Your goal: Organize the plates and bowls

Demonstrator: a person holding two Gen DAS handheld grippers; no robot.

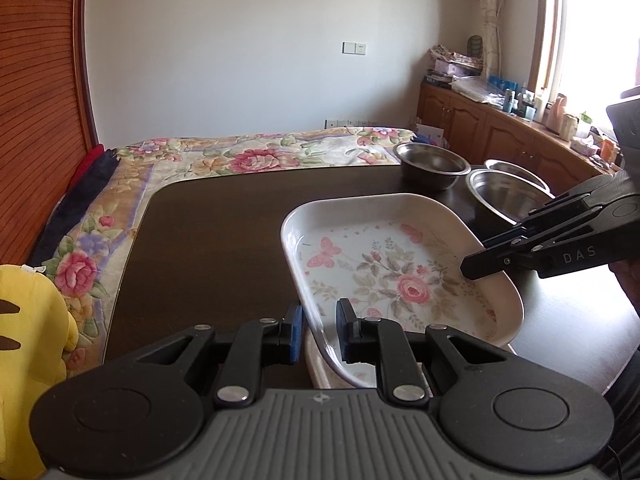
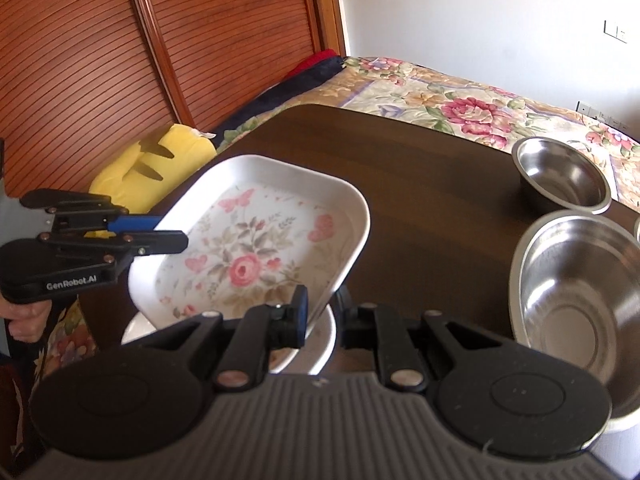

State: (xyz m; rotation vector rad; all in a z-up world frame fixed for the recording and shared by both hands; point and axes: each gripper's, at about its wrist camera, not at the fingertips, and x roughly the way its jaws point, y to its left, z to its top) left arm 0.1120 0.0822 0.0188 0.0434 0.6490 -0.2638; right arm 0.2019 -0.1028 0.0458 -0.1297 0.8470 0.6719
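— Above the dark wooden table, where's the white rectangular floral plate?
— Lifted and tilted over a second white plate, long axis running toward the bed.
— Who grips it?
— Left gripper and right gripper, each clenched on opposite rims.
— Beyond it?
— Steel bowls.

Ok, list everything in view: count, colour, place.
floral rectangular plate: one, white with pink roses, lifted and tilted over a second dish
lower white dish: one, on the table beneath it
steel bowls: three, silver, table's far right
dark wooden table: one, brown
floral bedspread: one, behind the table
yellow plush toy: one, on the bed's edge
left gripper: gripping the plate's rim
right gripper: gripping the opposite rim
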